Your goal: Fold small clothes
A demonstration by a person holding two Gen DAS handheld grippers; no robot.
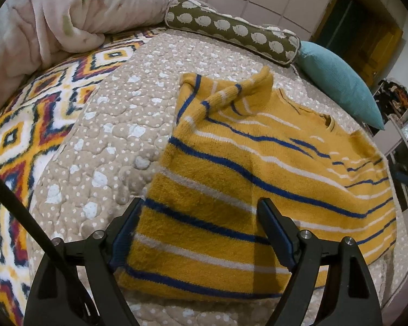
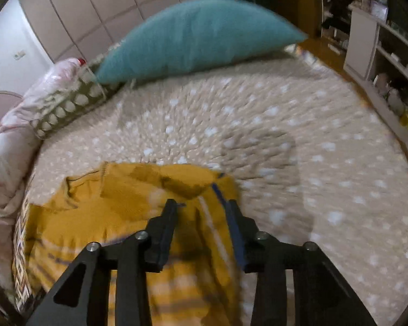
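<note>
Nearest in the left wrist view, the left tongs (image 1: pixel 201 203) hang with their jaws spread wide above the lower hem of a mustard-yellow knitted sweater (image 1: pixel 258 168) with blue and white stripes. Nothing is pinched between the jaws.

The sweater lies on a bed covered by a beige quilt (image 1: pixel 108 141) dotted with white. One sleeve (image 1: pixel 225 95) is folded across the upper chest. The neckline points toward the far end of the bed.

In the right wrist view, which is blurred, the right tongs (image 2: pixel 201 203) hover over the sweater's shoulder area with their jaws partly apart, gripping nothing.

To the left of the quilt lies a blanket with a bright diamond pattern (image 1: pixel 27 125). Beyond it is a rumpled pink fleece blanket (image 1: pixel 68 13).

At the head of the bed rest an olive bolster printed with white hedgehogs (image 1: pixel 231 30) and, just beside it, a teal cushion (image 1: pixel 337 81). Shelves (image 2: pixel 389 62) stand past the bed's right edge.
</note>
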